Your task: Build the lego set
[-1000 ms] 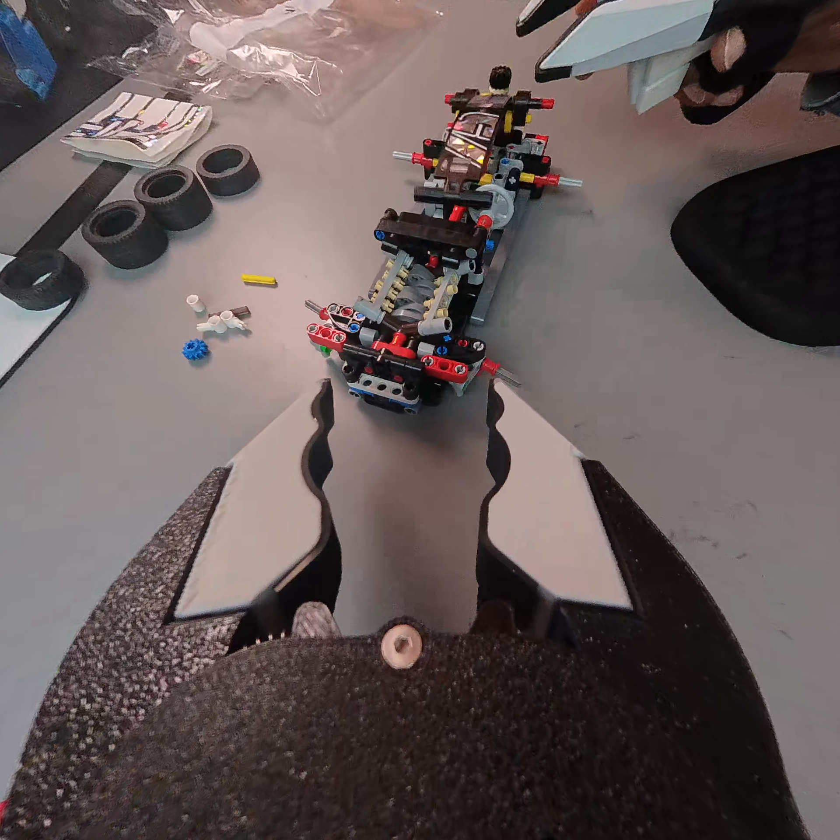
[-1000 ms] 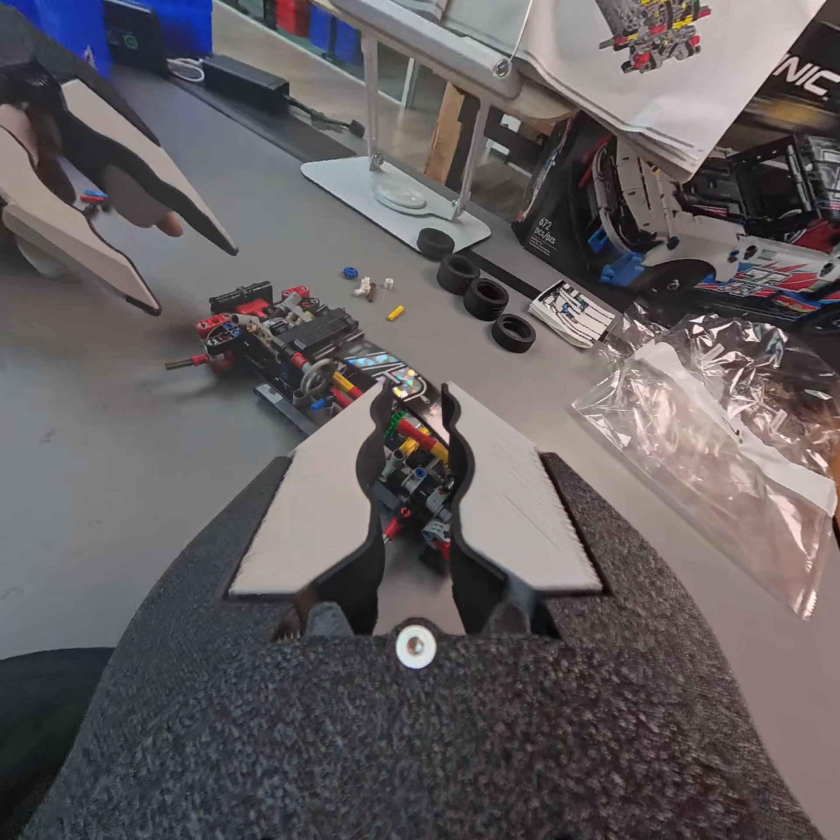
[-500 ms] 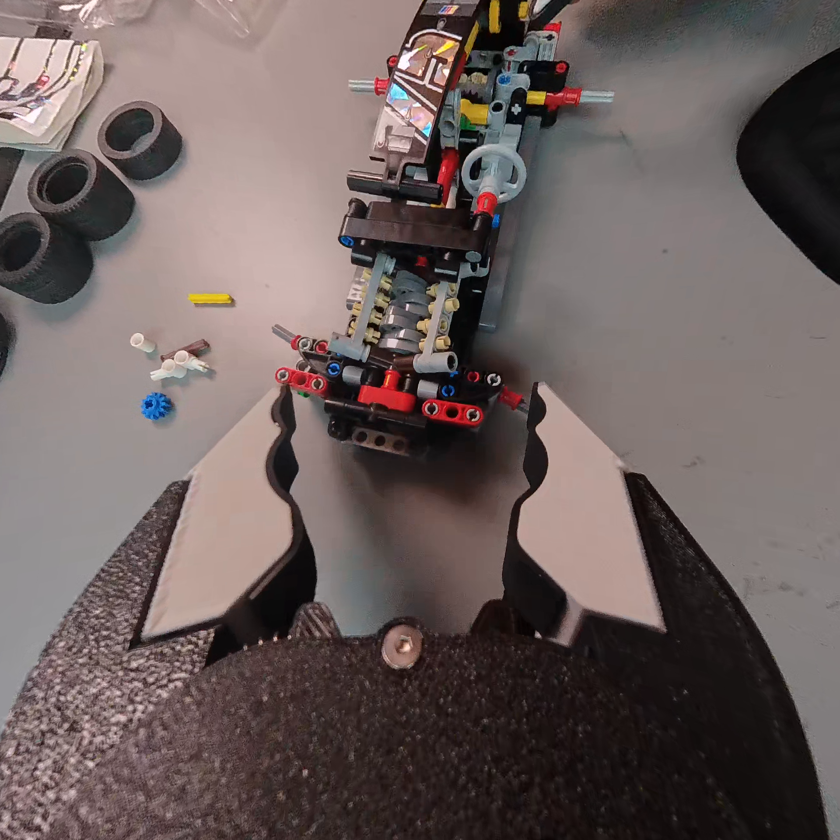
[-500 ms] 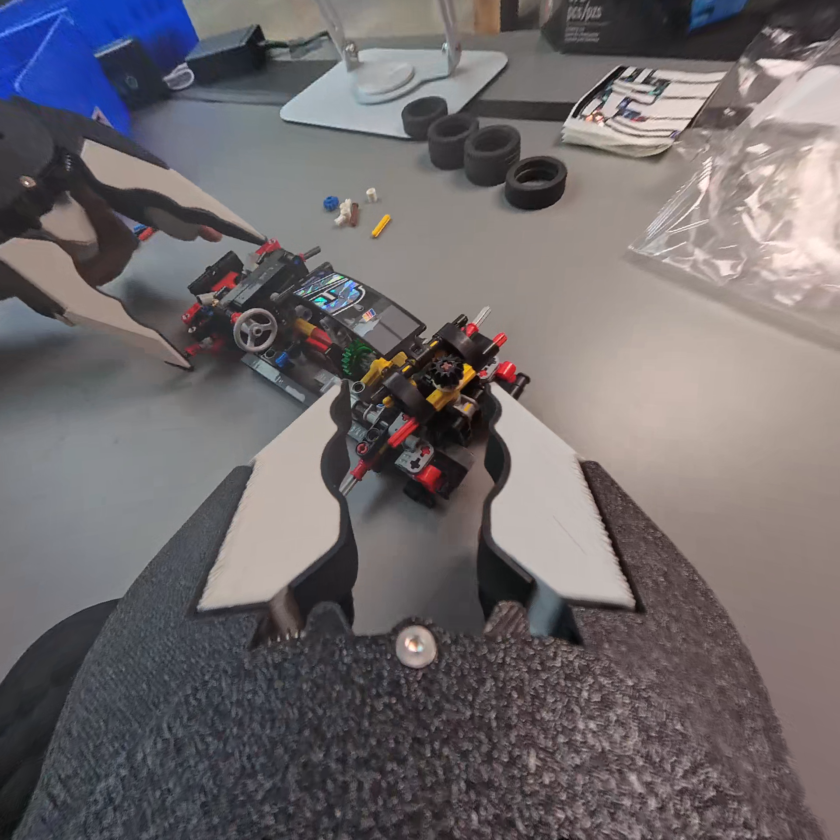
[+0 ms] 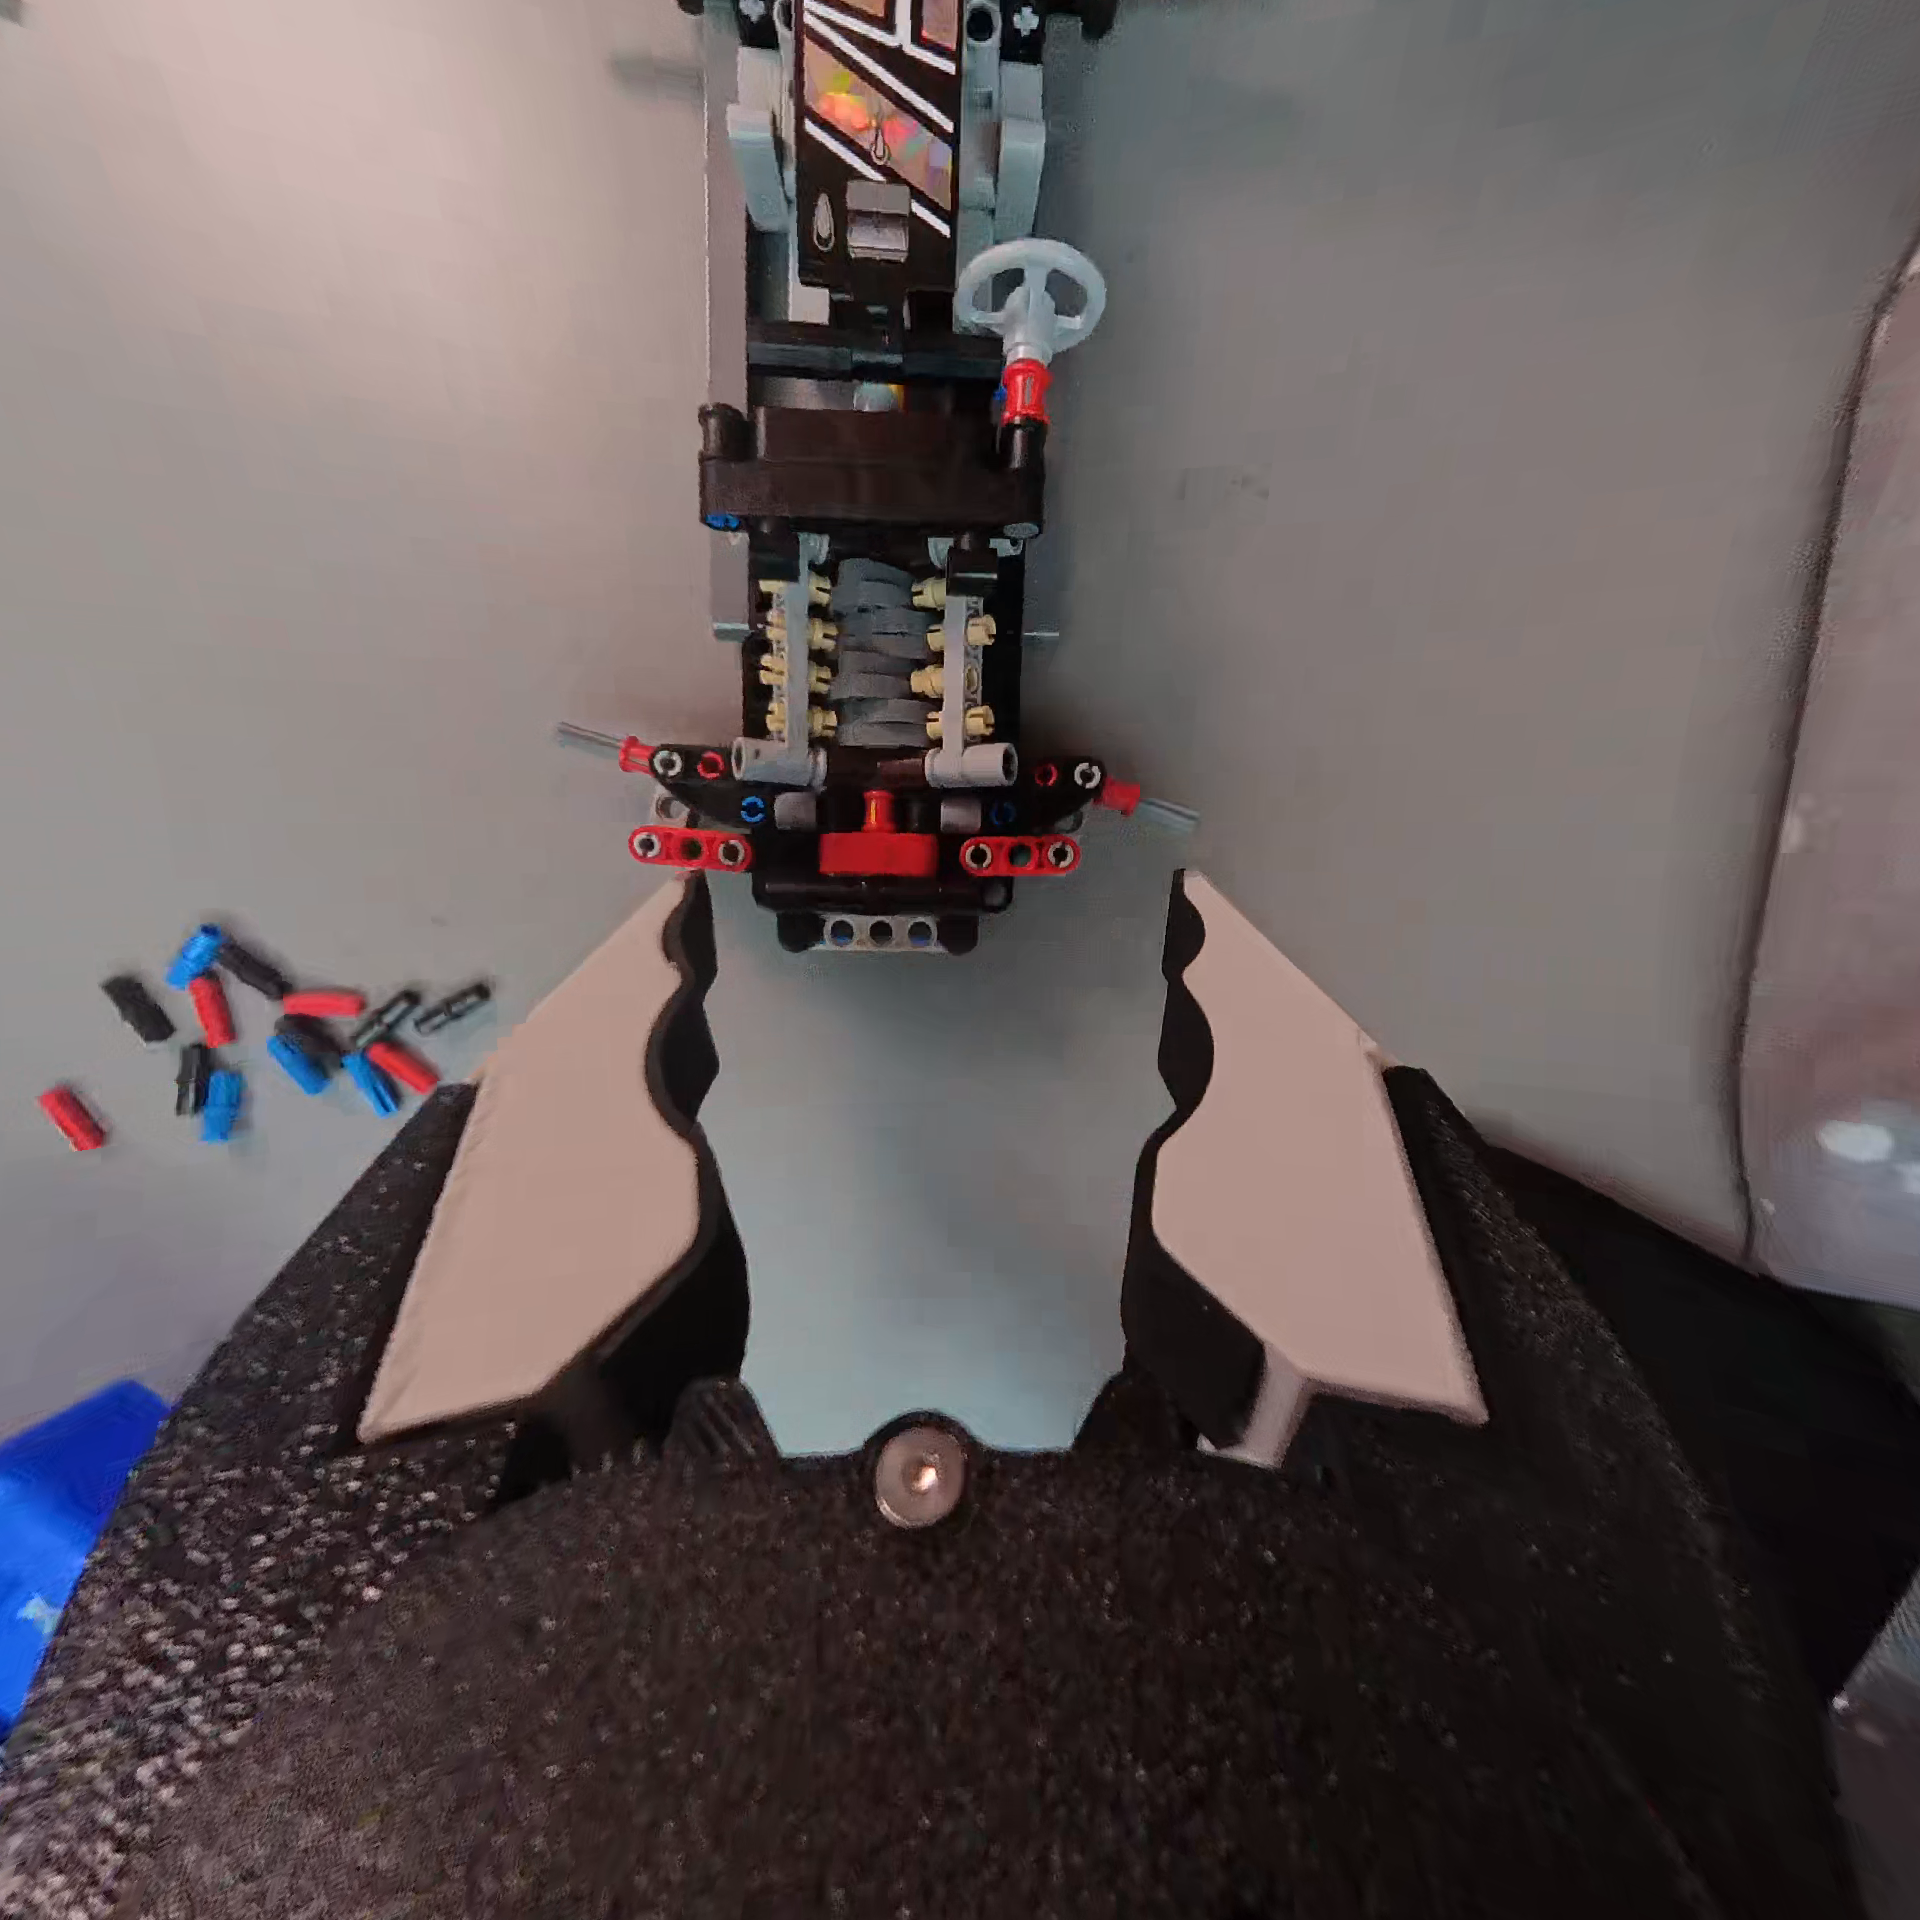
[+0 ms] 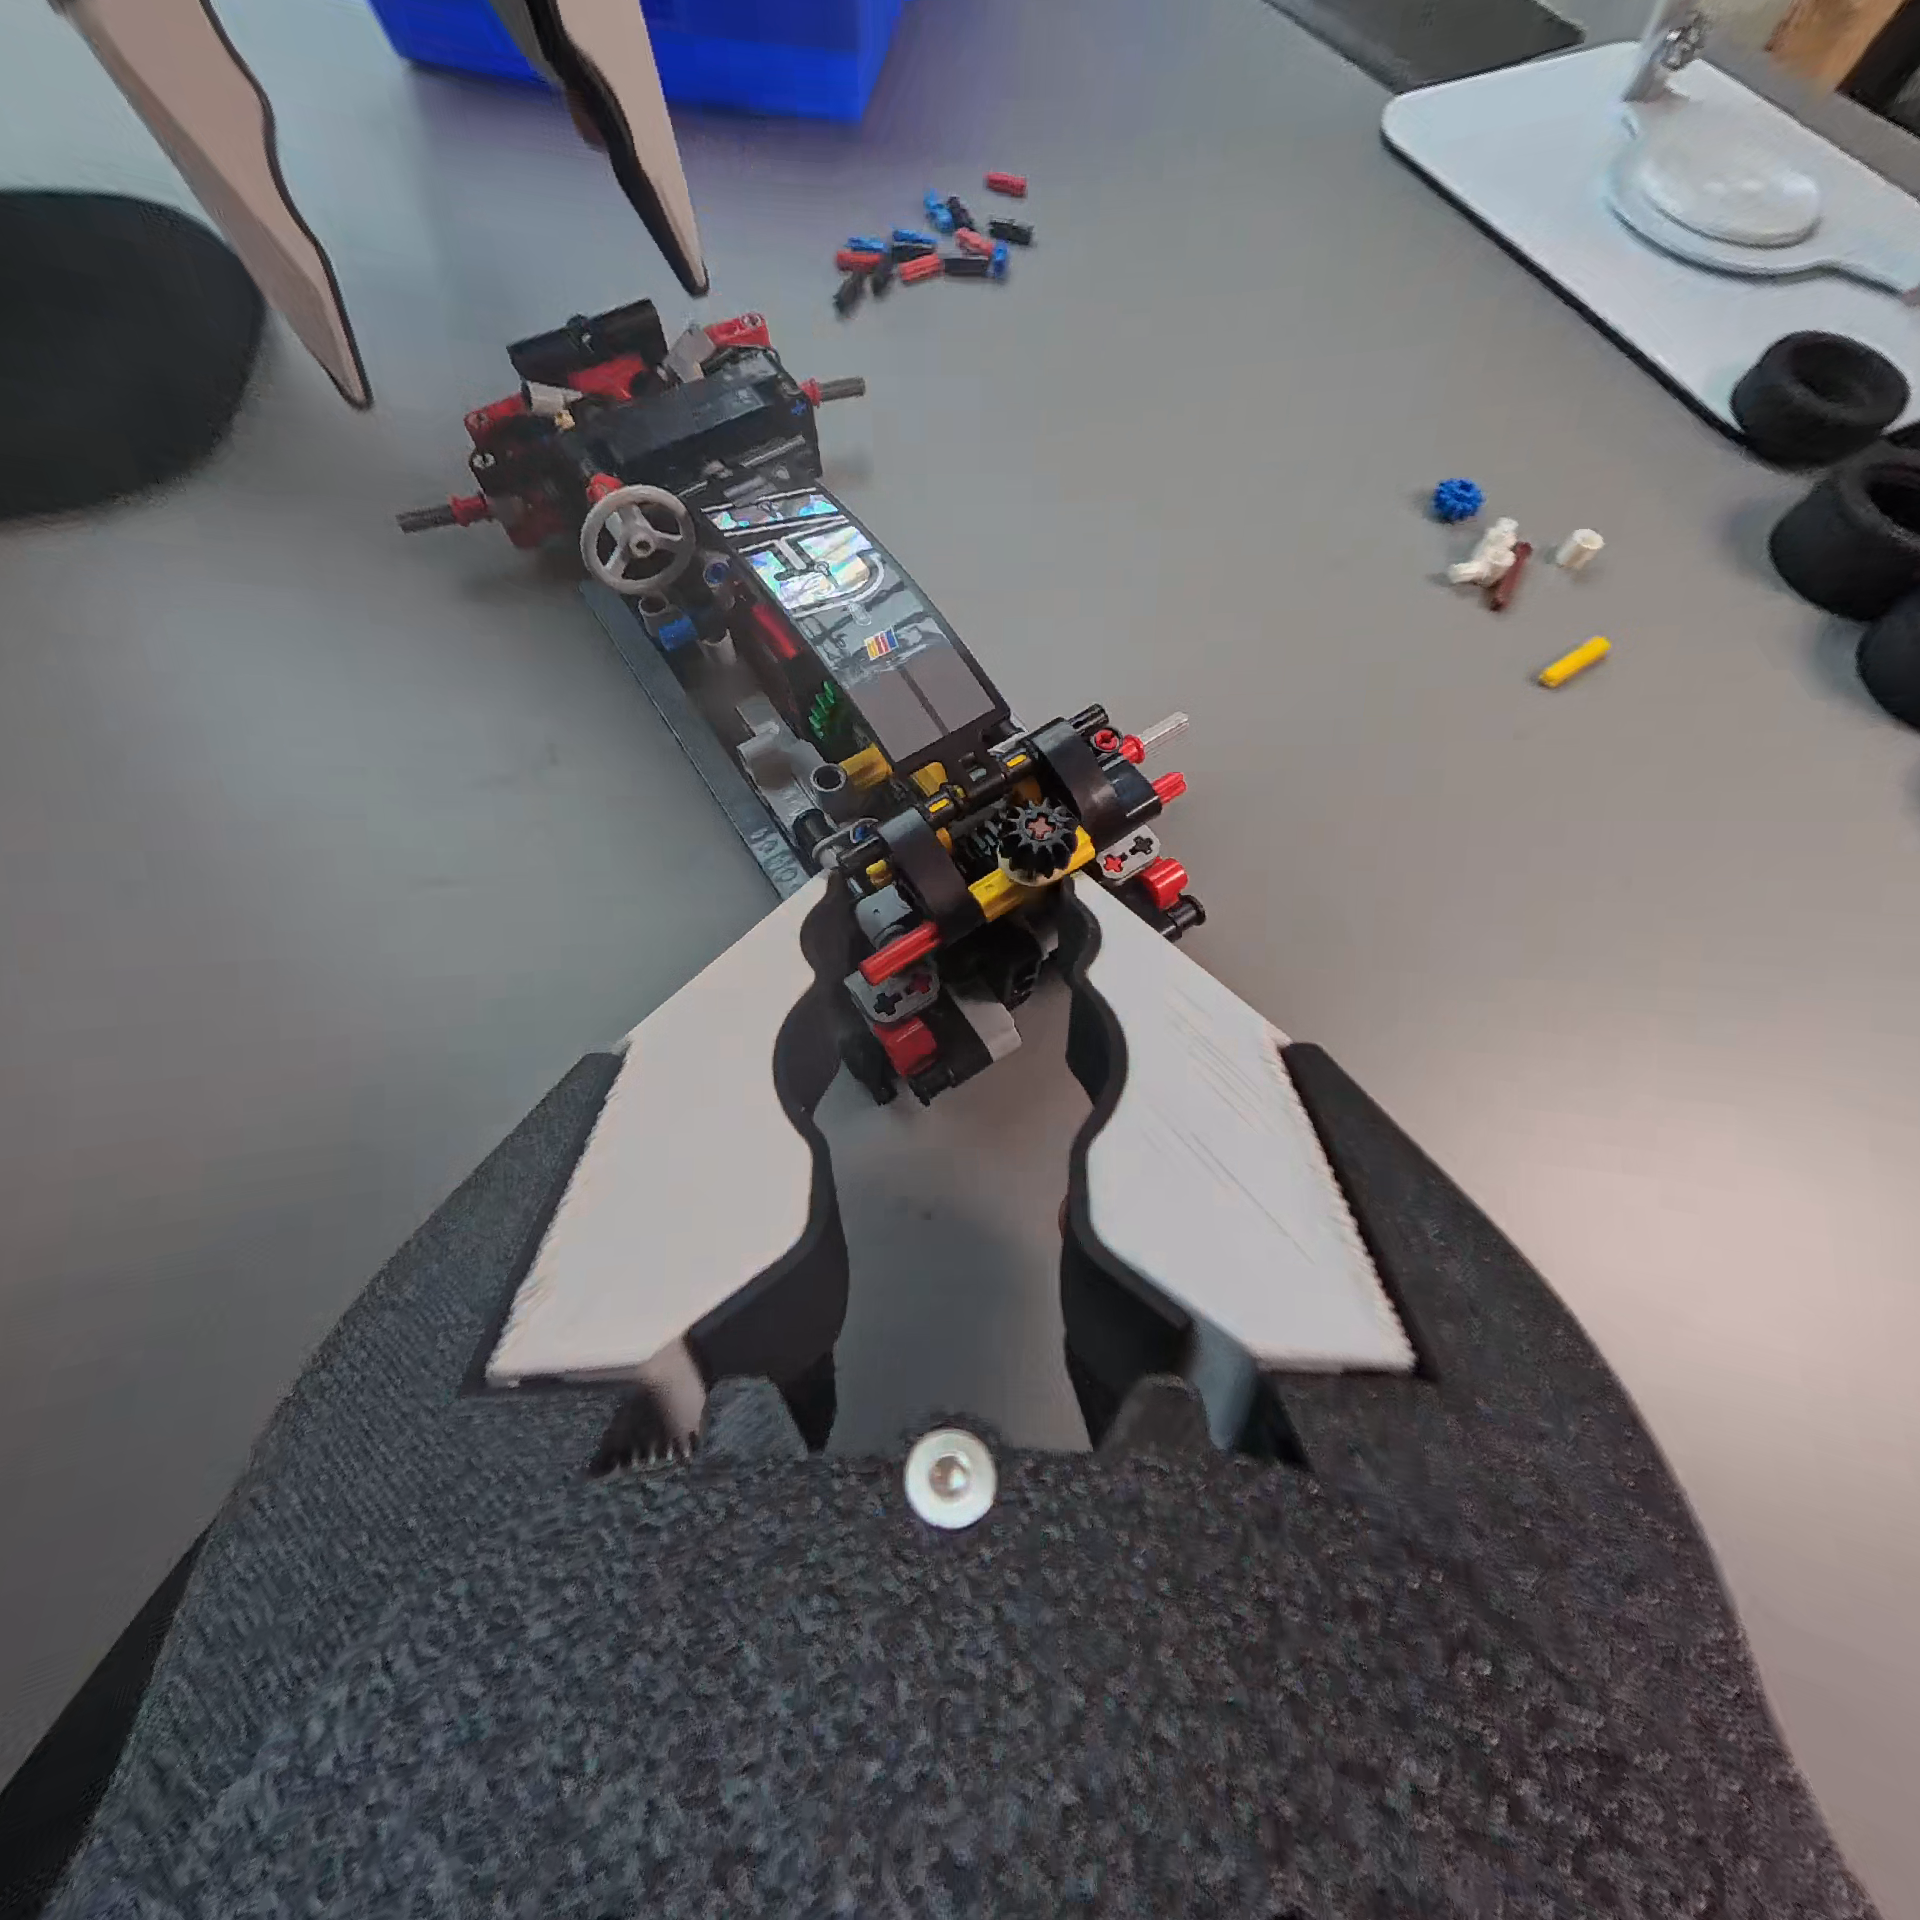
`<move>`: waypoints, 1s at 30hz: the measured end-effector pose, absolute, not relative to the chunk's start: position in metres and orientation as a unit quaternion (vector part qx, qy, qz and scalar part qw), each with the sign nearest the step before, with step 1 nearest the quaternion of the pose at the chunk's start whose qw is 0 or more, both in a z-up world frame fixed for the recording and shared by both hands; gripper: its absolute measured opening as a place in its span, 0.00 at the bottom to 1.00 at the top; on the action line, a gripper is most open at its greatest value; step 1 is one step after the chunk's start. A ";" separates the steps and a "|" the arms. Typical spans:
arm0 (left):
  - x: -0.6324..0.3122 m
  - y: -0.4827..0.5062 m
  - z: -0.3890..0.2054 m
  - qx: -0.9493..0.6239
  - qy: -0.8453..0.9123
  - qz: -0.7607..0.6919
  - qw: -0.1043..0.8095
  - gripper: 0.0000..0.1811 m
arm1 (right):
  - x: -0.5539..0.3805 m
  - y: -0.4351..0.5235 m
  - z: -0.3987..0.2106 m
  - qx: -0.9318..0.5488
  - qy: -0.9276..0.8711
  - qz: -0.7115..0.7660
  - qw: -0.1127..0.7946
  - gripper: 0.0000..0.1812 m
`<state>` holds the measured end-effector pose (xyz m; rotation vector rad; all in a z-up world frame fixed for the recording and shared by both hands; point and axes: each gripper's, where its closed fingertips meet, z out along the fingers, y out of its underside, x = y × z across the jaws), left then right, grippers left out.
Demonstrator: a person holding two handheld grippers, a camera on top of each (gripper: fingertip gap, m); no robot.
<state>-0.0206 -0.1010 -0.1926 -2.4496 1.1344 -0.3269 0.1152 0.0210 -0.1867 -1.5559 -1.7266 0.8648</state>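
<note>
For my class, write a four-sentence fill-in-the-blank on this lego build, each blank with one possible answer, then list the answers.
1. The grey part on a red shaft beside the lego chassis engine is a steering ____.
2. The left tool is ____, gripping nothing.
3. The right tool straddles the chassis end bearing a black ____.
4. The lone pin near the black tyres is coloured ____.

Answers: wheel; open; gear; yellow

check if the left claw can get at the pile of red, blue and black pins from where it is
Probably yes. The left claw is open and empty at the chassis front end, and the pins lie loose on bare table just to its left, nothing between.
</note>
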 end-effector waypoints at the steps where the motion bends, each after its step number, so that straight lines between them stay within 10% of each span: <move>1: -0.024 -0.110 -0.185 -0.879 0.408 -0.117 0.215 0.46 | 0.113 0.014 -0.187 -0.584 -0.672 0.327 0.318 0.20; 8: 0.023 -0.069 -0.109 -0.822 0.372 -0.174 0.394 0.32 | 0.114 -0.007 -0.151 -0.519 -0.723 0.354 0.286 0.11; 30: 0.113 -0.004 -0.192 -0.835 0.426 -0.196 0.288 0.35 | 0.102 -0.003 -0.158 -0.427 -0.824 0.306 0.211 0.06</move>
